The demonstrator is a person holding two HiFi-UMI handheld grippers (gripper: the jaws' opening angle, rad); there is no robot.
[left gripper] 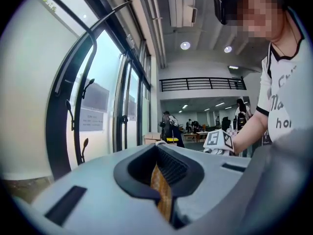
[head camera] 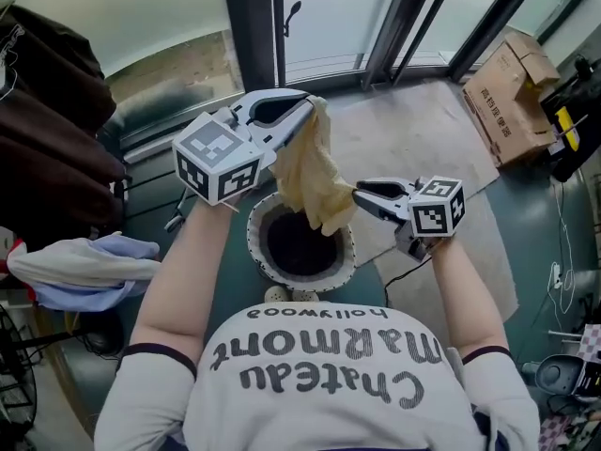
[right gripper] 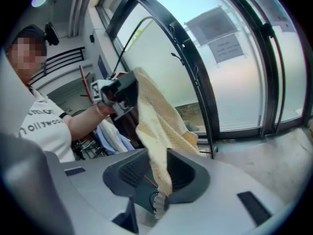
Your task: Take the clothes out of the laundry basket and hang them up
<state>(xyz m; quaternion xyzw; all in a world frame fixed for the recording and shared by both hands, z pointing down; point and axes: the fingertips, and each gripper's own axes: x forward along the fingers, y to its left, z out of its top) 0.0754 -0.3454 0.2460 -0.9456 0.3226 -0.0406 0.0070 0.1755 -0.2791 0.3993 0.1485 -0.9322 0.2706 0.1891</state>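
Note:
A cream-yellow cloth [head camera: 310, 172] hangs over the round white laundry basket [head camera: 258, 252], whose dark inside shows below it. My left gripper [head camera: 308, 103] is raised and shut on the cloth's upper end; in the left gripper view the cloth [left gripper: 161, 192] is pinched between the jaws of that gripper [left gripper: 162, 180]. My right gripper [head camera: 357, 195] is at the cloth's lower end. In the right gripper view the cloth [right gripper: 156, 126] hangs down between the jaws of this gripper [right gripper: 157, 180], which stand apart and do not press on it. The left gripper [right gripper: 122, 89] shows there above, holding the cloth.
Dark garments [head camera: 47, 111] hang at the left, with a pale blue and white cloth [head camera: 84, 266] below them. A cardboard box [head camera: 512, 92] lies at the right on the floor. Dark door frames [head camera: 254, 26] and glass stand ahead, and a grey mat [head camera: 413, 139] lies under the basket.

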